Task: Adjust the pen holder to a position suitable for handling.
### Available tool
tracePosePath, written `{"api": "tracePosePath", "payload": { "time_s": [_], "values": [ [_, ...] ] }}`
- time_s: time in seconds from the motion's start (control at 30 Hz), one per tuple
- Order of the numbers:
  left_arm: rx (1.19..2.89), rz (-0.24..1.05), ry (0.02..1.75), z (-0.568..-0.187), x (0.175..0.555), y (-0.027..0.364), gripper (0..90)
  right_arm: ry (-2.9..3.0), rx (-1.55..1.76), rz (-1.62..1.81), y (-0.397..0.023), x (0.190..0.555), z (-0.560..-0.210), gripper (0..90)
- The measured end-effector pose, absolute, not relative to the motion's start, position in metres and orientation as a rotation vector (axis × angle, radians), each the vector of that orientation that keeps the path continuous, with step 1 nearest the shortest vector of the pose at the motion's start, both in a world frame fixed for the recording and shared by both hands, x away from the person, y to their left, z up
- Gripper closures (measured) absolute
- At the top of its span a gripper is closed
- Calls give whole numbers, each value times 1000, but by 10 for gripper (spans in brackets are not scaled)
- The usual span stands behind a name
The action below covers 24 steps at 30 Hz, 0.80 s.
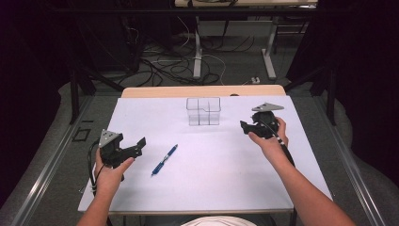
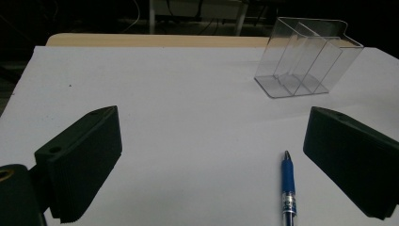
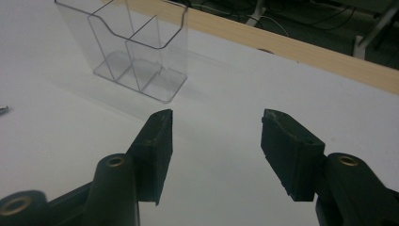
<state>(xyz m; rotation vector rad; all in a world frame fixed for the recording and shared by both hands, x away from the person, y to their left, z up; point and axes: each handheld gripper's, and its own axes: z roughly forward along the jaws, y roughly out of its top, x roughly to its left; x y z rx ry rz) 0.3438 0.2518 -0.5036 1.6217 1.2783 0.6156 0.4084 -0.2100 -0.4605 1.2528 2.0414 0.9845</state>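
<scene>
The blue pen (image 1: pixel 164 160) lies on the counter (image 1: pixel 211 179) just ahead of the left gripper (image 2: pixel 207 155), jaws wide apart: straddle its barrel squarely before closing. The right gripper (image 3: pixel 216 141) hangs empty, seemingly half-open, beside the clear divided holder (image 1: pixel 203 111).

High view overhead facing forward, both gripper views low and close, sharing the clear organizer (image 1: pixel 203 111) (image 2: pixel 306 61) (image 3: pixel 136 52)

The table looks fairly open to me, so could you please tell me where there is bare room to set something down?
The table is bare along the near edge between the forearms, and in the middle between the blue pen and the clear divided holder. The far-left corner is free too. It is tighter around the left hand-held gripper beside the pen, and between the holder and the right hand-held gripper.
</scene>
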Motion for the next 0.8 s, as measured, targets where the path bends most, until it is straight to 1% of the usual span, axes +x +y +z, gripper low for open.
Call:
{"api": "tracePosePath", "payload": {
  "time_s": [0.2, 0.27, 0.4, 0.43, 0.57, 0.67, 0.73, 0.8],
  "values": [
    [1626, 615, 1281, -505, 345, 252, 48, 2137, 1086, 905, -189, 422, -449, 433],
    [1629, 608, 1282, -505, 345, 252, 48, 2186, 1011, 917, -181, 429, -445, 412],
    [1630, 602, 1286, -507, 346, 254, 48, 2223, 954, 947, -174, 434, -441, 437],
    [1630, 605, 1285, -507, 346, 254, 48, 2243, 895, 950, -169, 437, -440, 455],
    [1632, 603, 1285, -507, 346, 254, 48, 2320, 792, 907, -161, 446, -436, 456],
    [1630, 608, 1285, -507, 346, 254, 48, 2385, 716, 870, -152, 451, -433, 443],
    [1634, 609, 1285, -507, 347, 254, 48, 2423, 653, 827, -146, 455, -433, 414],
    [1637, 610, 1287, -508, 347, 255, 48, 2454, 595, 780, -139, 458, -433, 415]
  ]
}}
